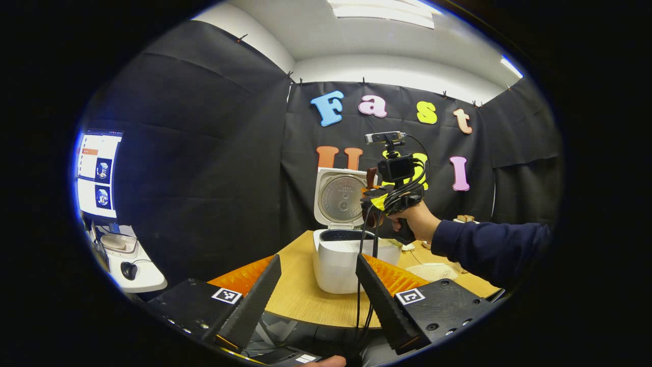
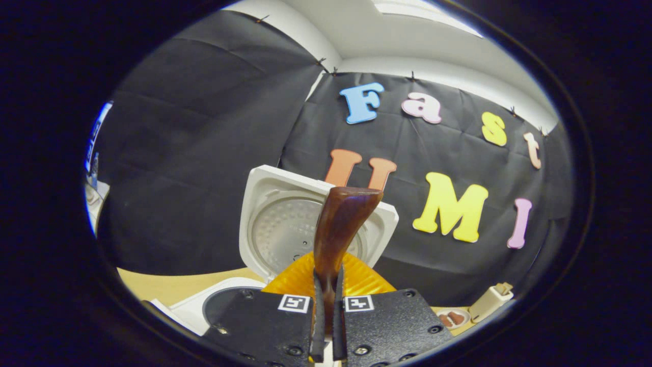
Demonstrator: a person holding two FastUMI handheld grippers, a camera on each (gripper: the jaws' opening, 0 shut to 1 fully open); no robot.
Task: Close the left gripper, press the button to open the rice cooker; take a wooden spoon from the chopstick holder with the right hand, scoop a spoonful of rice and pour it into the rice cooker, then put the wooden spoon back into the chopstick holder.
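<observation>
Over on the left side of the left gripper view there's a monitor (image 1: 97, 173) lit up, with a mouse (image 1: 128, 270) on a small white side table (image 1: 147, 279) under it. Round wooden table (image 1: 300, 295) sits in the middle, and the rice cooker (image 1: 341, 265) is on it with its lid (image 1: 338, 199) flipped up, standing upright behind the pot opening. Cables hang down from the right gripper (image 1: 379, 201) and cross right in front of the cooker's right edge, so that part is a bit blocked. A hand (image 1: 415, 219) in a dark blue sleeve (image 1: 489, 247) holds that gripper up above the cooker's right side.

Left gripper (image 1: 318, 290) is spread wide, nothing between the fingers, and the cooker sits straight ahead between them, well apart.

From the right gripper view, the right gripper (image 2: 327, 326) is pinched narrow on the handle of the wooden spoon (image 2: 338, 229), both fingers squeezing it. Spoon sticks up with the bowl end at the top, in front of the raised lid (image 2: 285, 229). Open pot (image 2: 224, 306) is down and to the left of the fingers. Can't tell if there's any rice on the spoon. A pale container (image 2: 491, 300) and a small dish (image 2: 451, 318) sit off to the lower right.
</observation>
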